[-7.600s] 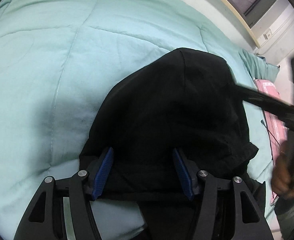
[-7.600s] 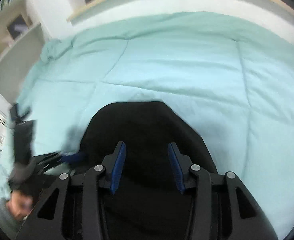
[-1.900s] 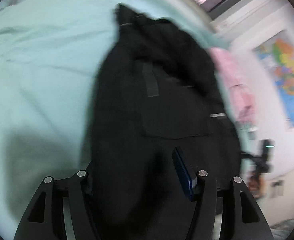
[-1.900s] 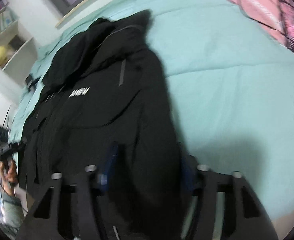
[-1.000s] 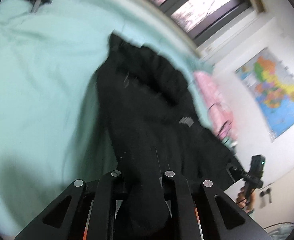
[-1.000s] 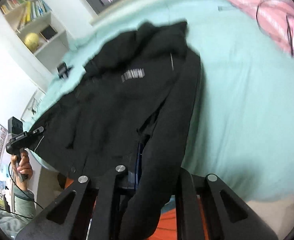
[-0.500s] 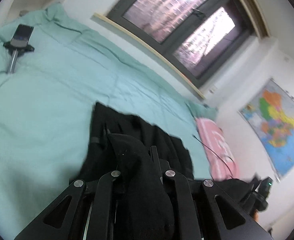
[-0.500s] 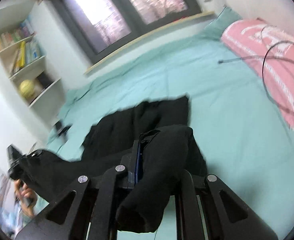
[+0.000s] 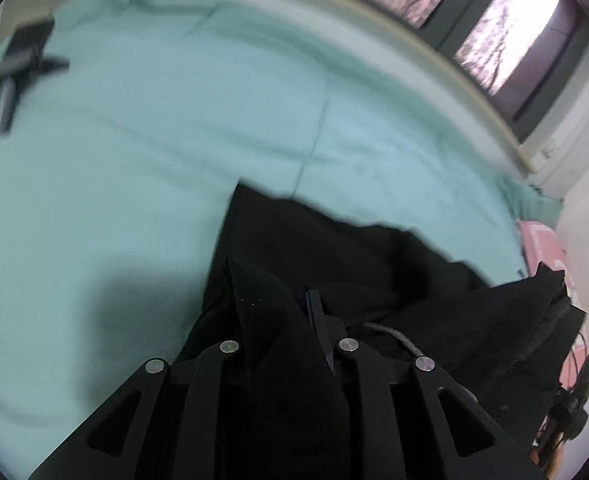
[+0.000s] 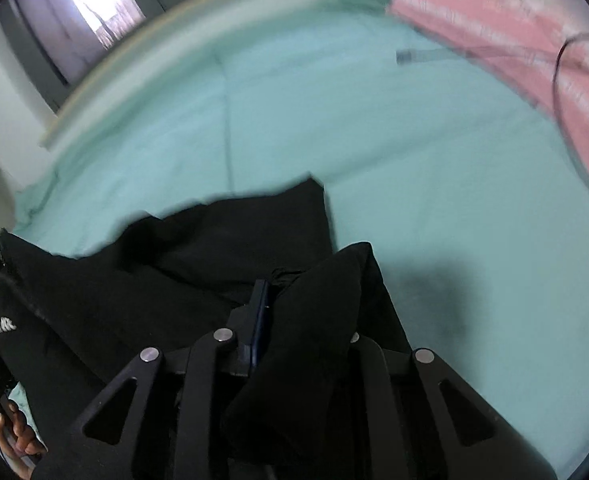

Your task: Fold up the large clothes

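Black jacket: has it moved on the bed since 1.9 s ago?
Yes. The black jacket lay stretched out toward the window; now both grippers pinch its near end, lifted and bunched over itself, leaving more green duvet bare.

Black jacket [image 9: 334, 248] with white lettering, plain mint-green quilt [image 9: 134, 140], pink pillow [image 10: 534, 40]

your left gripper [image 9: 284, 312] is matte black, with triangular cut-outs, four silver screws and a dark blue finger pad. your right gripper [image 10: 294, 312] matches it. your bare-skinned left hand [image 10: 20, 436] shows beside the right gripper's frame.
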Action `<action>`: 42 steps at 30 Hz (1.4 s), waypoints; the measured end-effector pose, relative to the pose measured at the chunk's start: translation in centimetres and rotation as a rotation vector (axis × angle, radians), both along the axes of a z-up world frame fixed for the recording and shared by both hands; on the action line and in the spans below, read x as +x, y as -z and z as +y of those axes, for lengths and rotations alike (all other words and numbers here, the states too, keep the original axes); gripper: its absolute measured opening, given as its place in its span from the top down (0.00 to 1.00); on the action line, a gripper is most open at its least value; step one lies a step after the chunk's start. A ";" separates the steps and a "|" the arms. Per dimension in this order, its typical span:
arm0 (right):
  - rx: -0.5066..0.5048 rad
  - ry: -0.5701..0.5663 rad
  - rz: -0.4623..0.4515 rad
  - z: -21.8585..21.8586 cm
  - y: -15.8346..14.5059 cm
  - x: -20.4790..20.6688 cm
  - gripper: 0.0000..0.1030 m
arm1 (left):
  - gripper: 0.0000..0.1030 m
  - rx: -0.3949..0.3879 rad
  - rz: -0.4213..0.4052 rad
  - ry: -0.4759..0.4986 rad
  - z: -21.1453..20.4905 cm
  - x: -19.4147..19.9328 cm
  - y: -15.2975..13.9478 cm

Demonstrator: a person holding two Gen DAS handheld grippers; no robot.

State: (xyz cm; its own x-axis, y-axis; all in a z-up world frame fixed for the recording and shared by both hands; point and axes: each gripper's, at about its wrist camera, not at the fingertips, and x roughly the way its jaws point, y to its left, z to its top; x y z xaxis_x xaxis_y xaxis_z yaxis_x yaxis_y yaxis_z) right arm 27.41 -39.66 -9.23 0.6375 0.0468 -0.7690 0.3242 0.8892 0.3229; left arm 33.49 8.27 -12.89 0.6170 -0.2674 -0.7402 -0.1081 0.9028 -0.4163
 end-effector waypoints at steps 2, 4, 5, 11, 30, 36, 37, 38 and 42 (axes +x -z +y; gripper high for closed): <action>0.024 -0.009 0.019 -0.3 2.0 0.8 0.84 | 0.81 0.003 -0.013 0.010 -0.2 0.4 1.3; 0.026 -0.011 0.000 -0.4 2.6 0.8 0.84 | 0.80 0.031 -0.042 0.015 -0.6 0.1 1.7; 0.014 -0.016 -0.007 -0.1 2.7 0.7 0.84 | 0.80 0.049 -0.053 0.017 -0.9 0.1 1.8; 0.087 -0.083 -0.031 -1.6 0.8 -0.1 0.74 | 0.76 0.044 -0.143 0.101 0.1 -2.2 -1.8; 0.481 -0.453 -0.434 -4.1 -12.3 -11.2 0.15 | 0.28 -0.150 -0.519 0.354 4.5 -12.2 -15.2; 0.036 -0.416 -0.376 1.2 -14.7 -11.5 0.06 | 0.28 -0.027 -0.378 0.441 -4.0 -9.6 -12.0; -0.002 -0.423 -0.358 2.6 -14.3 -10.6 0.06 | 0.28 0.029 -0.346 0.436 -6.1 -8.6 -11.0; -0.058 -0.426 -0.320 4.6 -13.5 -8.8 0.06 | 0.28 0.077 -0.294 0.421 -8.0 -7.2 -9.9; -0.190 -0.483 -0.160 11.5 -8.5 0.2 0.20 | 0.28 0.148 -0.136 0.385 -12.2 -1.5 -5.7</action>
State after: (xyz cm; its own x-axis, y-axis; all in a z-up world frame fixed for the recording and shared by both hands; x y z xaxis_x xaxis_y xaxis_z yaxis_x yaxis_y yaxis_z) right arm 27.64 -28.15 -0.73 0.6877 0.2334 -0.6874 -0.1760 0.9723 0.1540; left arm 32.02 -3.91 -7.16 0.5875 -0.3944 -0.7066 0.2956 0.9174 -0.2663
